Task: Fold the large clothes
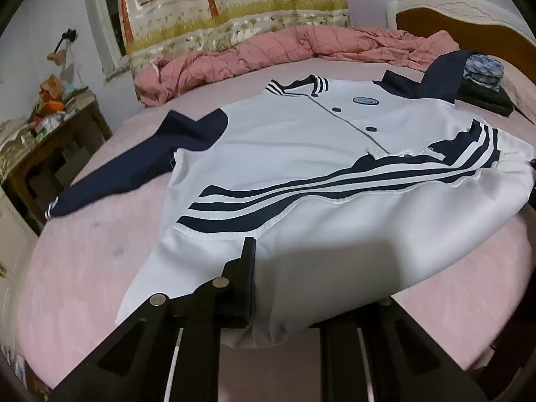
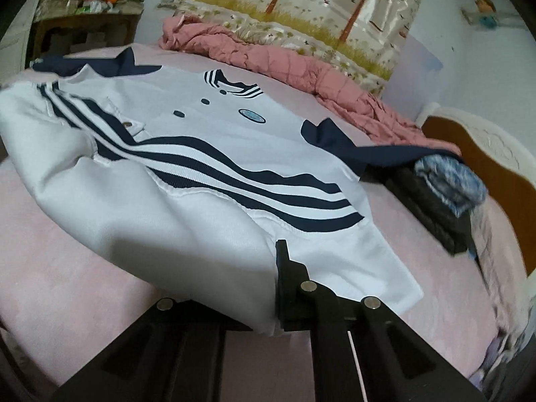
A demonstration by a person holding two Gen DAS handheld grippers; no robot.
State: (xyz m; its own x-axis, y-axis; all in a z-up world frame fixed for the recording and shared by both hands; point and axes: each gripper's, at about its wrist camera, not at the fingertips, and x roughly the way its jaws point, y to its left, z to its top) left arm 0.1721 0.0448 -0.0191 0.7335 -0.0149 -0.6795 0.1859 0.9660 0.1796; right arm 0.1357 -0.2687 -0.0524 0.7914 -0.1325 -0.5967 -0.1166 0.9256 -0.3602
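Looking along the left wrist view, the left gripper (image 1: 254,268) has its jaws pressed together on the near hem of a white jacket (image 1: 301,140), the fabric bunched over the black fingers (image 1: 248,254). The jacket lies face up on the pink bed sheet (image 1: 83,268), its lower part lifted and doubled toward the collar so that the navy-and-white striped band (image 1: 301,184) runs across the middle. One navy sleeve (image 1: 140,167) stretches flat to the left. A rumpled pink quilt (image 1: 268,50) lies along the far side of the bed, and a stack of dark folded clothes (image 1: 482,97) sits near the headboard, touching the other sleeve.

In the right wrist view, the right gripper (image 2: 279,268) is likewise pinched shut on the hem at the opposite corner, white cloth draped over its fingers (image 2: 283,258). The lifted hem sags between the two grips, and the jacket's buttons (image 2: 179,114) and round badge (image 2: 248,113) lie open to view beyond the fold.

The garment looks like soft, fairly thick knit: light to lift, limp, prone to drooping and creasing in the span between the grips, though not slippery. Holding the two hem corners seems the right choice, since it keeps the edge taut and straight while the fold is carried over. The ribbed striped band is probably a little firmer and would make a natural fold line.
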